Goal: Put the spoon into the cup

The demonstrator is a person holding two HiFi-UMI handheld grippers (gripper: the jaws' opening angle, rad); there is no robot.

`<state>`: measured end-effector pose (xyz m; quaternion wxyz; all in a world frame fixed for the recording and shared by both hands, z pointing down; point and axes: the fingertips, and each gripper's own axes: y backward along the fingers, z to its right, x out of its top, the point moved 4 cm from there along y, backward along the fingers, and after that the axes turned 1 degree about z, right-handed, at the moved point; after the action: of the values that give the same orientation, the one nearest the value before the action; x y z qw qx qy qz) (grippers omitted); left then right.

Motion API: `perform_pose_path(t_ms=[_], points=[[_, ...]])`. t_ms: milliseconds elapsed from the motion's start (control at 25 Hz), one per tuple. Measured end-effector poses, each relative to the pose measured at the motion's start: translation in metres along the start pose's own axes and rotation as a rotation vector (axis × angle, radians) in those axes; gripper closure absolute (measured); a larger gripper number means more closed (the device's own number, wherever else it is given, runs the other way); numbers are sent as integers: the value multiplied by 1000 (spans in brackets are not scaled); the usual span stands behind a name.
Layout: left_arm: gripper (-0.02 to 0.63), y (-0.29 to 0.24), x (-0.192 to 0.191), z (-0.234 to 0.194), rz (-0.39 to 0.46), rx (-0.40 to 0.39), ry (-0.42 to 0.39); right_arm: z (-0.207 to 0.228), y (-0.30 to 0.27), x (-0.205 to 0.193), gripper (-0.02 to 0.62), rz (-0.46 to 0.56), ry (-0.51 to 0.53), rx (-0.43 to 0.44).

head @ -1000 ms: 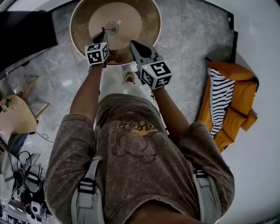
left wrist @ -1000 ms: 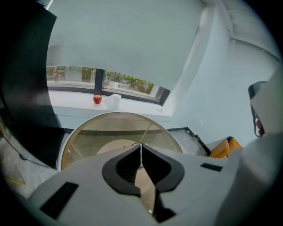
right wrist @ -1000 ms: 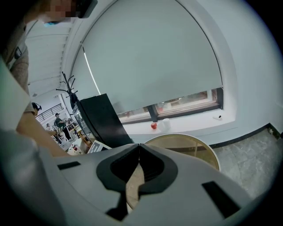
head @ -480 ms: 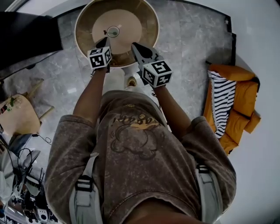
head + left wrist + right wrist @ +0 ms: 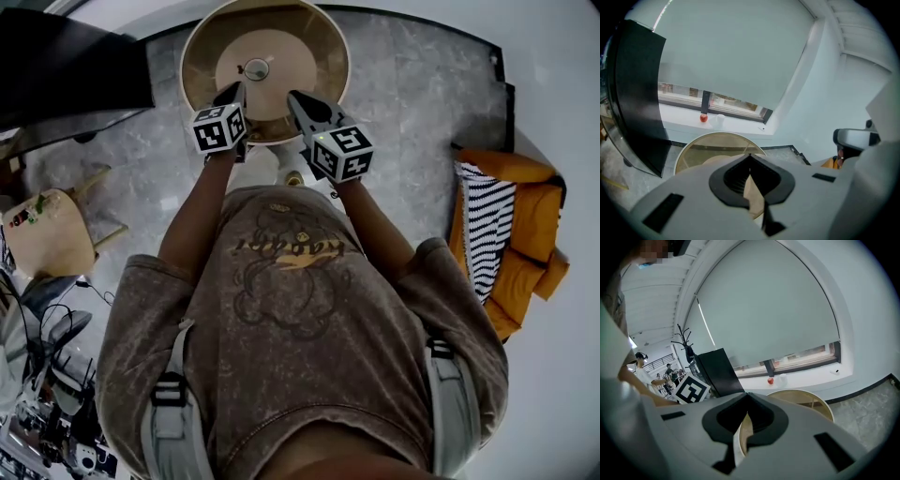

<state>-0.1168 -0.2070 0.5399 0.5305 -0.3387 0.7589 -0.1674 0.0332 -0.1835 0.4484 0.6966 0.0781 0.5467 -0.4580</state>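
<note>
Spotted the cup (image 5: 255, 68) near the middle of the table (image 5: 328, 42). Could not pick out the spoon: too small from the head view, perhaps the pale speck at the cup's mouth. Found the left gripper (image 5: 750, 157) pressed together on nothing, above the table's near side. Read the right gripper (image 5: 747, 397) as likewise closed and empty, over that same side of the table. Judged the spoon light, stiff and slick, likely to pivot in a pinch; best taken across the handle, near its middle. Reckoned the cup light enough to tip if knocked.
</note>
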Motion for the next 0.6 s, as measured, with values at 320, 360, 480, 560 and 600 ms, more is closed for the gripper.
perform_pose_path(t_ms=[320, 360, 480, 560, 600], points=[[589, 51, 26, 41, 74, -44, -14, -10, 27, 21, 577, 49, 26, 26], [589, 56, 31, 45, 89, -53, -23, -12, 29, 24, 577, 52, 35, 30], [589, 69, 47, 57, 137, -81, -47, -14, 33, 34, 577, 68, 58, 39], [588, 81, 55, 67, 165, -107, -47, -15, 39, 41, 577, 82, 68, 40], [589, 88, 59, 72, 178, -119, -49, -17, 43, 45, 577, 91, 74, 38]])
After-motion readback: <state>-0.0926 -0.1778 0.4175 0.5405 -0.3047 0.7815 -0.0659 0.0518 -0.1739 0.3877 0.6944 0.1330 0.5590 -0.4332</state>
